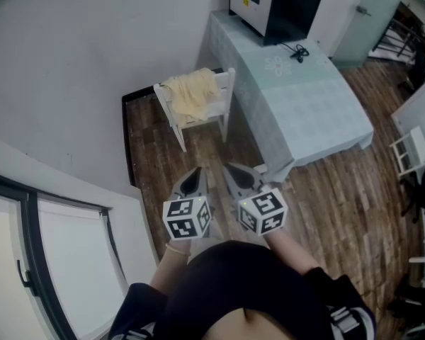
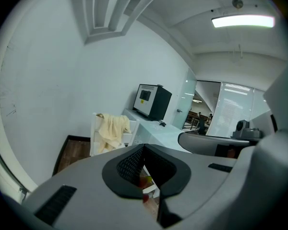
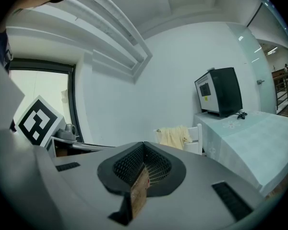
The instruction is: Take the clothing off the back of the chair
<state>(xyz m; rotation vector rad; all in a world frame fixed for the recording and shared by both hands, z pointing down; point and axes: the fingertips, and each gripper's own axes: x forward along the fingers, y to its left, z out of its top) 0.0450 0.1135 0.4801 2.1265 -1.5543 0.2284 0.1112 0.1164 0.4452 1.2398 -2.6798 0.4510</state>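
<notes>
A pale yellow garment [image 1: 190,94] hangs over the back of a small white chair [image 1: 219,112] beside the wall, ahead of me. The garment [image 2: 111,130] also shows in the left gripper view, and the garment [image 3: 174,136] sits small and distant in the right gripper view. My left gripper [image 1: 193,181] and right gripper [image 1: 241,176] are held side by side in front of me, well short of the chair. Both are shut with nothing between their jaws. The left gripper [image 2: 143,147] and the right gripper [image 3: 144,145] point toward the chair.
A long table with a pale green cloth [image 1: 304,105] stands right of the chair, carrying a black-and-white box-like machine [image 1: 276,2]. A dark-framed window [image 1: 49,261] is at my lower left. Wooden floor [image 1: 326,197] lies between me and the chair. White racks [image 1: 411,151] stand at right.
</notes>
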